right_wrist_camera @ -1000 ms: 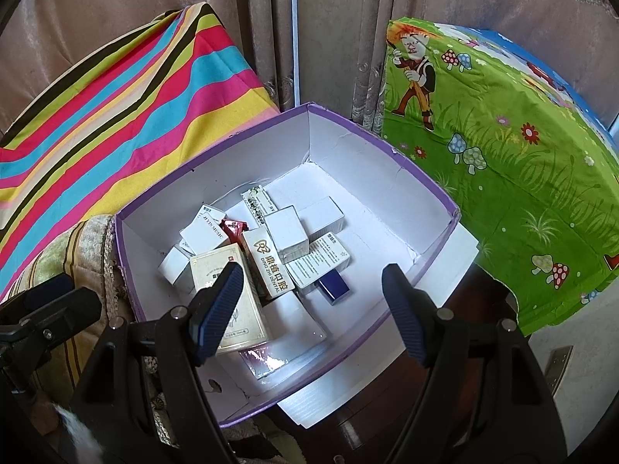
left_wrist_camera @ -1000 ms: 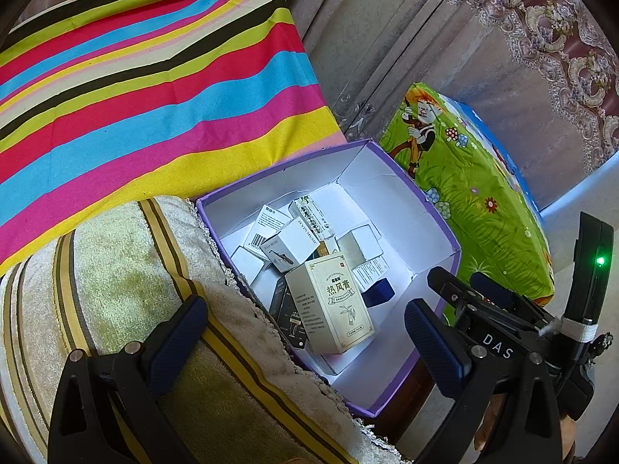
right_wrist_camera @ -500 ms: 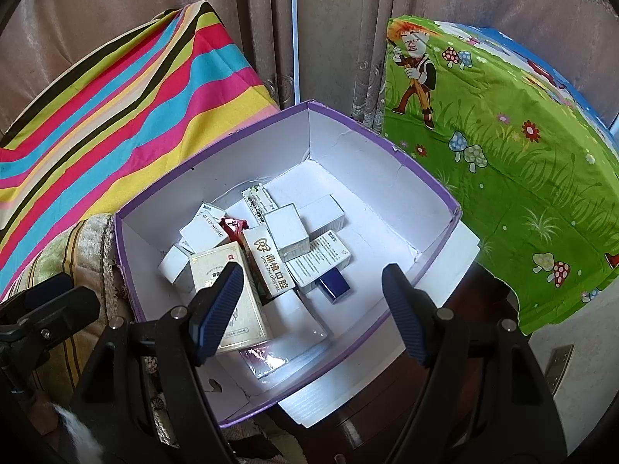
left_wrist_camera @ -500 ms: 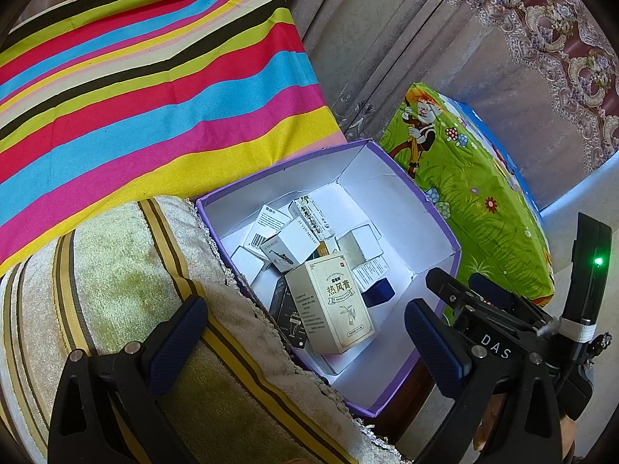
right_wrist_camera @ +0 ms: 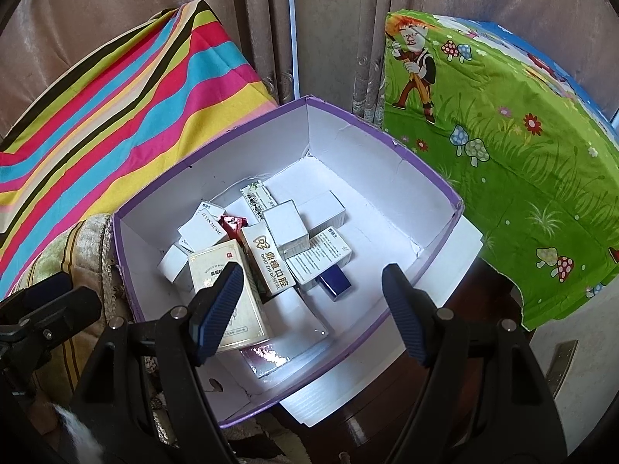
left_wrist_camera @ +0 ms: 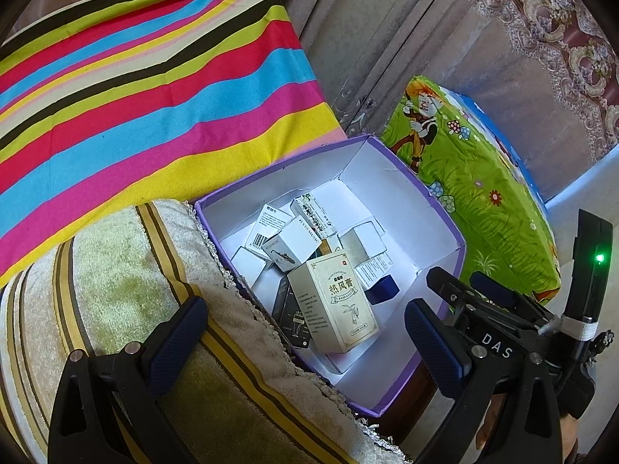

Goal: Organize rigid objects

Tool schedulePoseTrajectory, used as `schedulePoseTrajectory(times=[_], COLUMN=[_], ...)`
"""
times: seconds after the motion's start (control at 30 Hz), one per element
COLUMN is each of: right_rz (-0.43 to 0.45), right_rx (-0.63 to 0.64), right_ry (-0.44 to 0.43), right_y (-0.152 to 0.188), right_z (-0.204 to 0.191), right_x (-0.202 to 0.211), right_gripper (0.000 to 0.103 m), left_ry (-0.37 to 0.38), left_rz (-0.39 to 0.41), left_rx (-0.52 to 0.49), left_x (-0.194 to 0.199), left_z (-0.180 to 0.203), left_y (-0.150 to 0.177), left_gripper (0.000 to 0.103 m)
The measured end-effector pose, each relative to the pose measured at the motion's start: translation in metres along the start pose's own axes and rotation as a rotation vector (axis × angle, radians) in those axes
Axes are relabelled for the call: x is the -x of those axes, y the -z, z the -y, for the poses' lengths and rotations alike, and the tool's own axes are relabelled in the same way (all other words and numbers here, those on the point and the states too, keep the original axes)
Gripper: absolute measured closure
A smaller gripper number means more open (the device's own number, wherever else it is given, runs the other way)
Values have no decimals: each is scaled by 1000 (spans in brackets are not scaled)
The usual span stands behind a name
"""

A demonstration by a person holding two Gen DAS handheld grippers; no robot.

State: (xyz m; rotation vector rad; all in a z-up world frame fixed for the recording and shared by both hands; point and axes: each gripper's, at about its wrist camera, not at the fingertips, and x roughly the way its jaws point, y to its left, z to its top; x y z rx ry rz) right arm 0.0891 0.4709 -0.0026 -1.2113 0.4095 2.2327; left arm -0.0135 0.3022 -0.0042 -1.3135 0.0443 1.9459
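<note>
A purple-edged white cardboard box (left_wrist_camera: 402,178) (right_wrist_camera: 387,139) holds several small cartons. A cream carton with Chinese print (left_wrist_camera: 334,305) (right_wrist_camera: 224,270) lies nearest. A "Ding Zhi Dental" carton (right_wrist_camera: 269,261), a dark blue box (left_wrist_camera: 382,289) (right_wrist_camera: 334,284) and a red item (right_wrist_camera: 232,225) lie among white cartons. My left gripper (left_wrist_camera: 305,342) is open and empty above the box's near edge and the cushion. My right gripper (right_wrist_camera: 311,309) is open and empty above the box's near side; it also shows in the left wrist view (left_wrist_camera: 483,309).
A striped cloth (left_wrist_camera: 135,89) (right_wrist_camera: 116,112) drapes furniture at left. A beige striped cushion (left_wrist_camera: 116,290) lies beside the box. A green cartoon-print cover (left_wrist_camera: 476,197) (right_wrist_camera: 503,135) is at right. Curtains (right_wrist_camera: 294,19) hang behind. White paper (right_wrist_camera: 387,367) sticks out under the box on a dark wood surface (right_wrist_camera: 464,328).
</note>
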Motion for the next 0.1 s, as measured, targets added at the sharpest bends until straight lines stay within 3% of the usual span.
schedulePoseTrajectory(times=[0.1], right_rz=[-7], right_rx=[-5], right_ry=[-4], right_y=[1], right_z=[0], right_x=[-1], right_gripper=[26], left_ry=[1], left_rz=[-4], left_rx=[-11], left_x=[-1], left_z=[3], left_y=[-2], left_gripper=[0])
